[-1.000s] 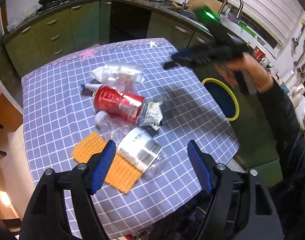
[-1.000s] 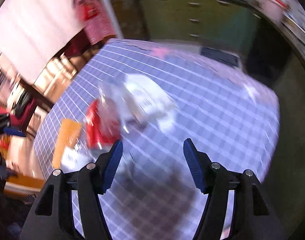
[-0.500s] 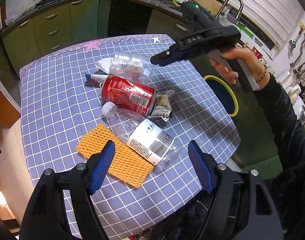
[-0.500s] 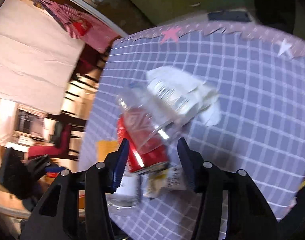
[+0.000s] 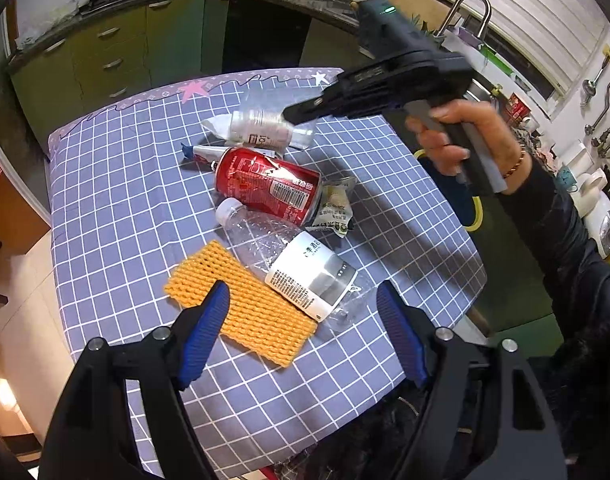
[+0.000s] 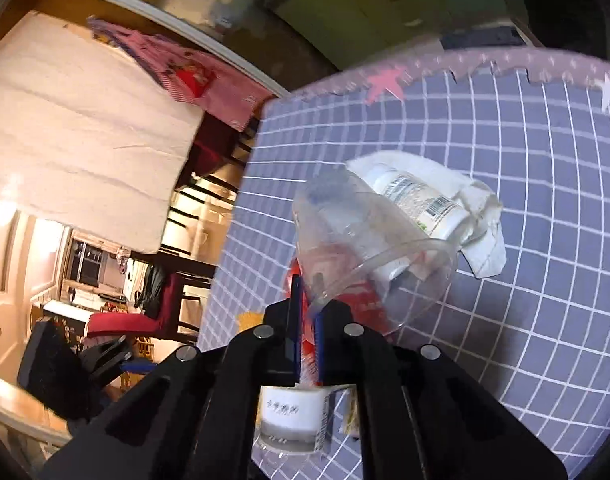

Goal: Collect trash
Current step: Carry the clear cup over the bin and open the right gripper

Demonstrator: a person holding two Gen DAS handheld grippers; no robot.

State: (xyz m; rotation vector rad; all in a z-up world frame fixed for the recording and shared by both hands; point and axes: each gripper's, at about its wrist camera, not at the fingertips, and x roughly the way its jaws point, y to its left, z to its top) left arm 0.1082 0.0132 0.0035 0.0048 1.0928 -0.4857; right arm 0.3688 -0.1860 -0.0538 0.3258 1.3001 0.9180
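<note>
Trash lies on the purple checked tablecloth: a red can, a clear plastic bottle, an orange foam net, a snack wrapper, a tube, a small white bottle on crumpled paper. My right gripper is shut on the rim of a clear plastic cup, held above the pile; its body shows in the left wrist view. My left gripper is open, above the net and bottle.
A yellow-rimmed bin stands beyond the table's right edge, partly hidden by the arm. Green kitchen cabinets and a sink counter run behind. Chairs stand off the table's left side.
My right gripper swung over the pile and closed on the clear cup's rim. The left gripper stayed open and shifted only slightly.
</note>
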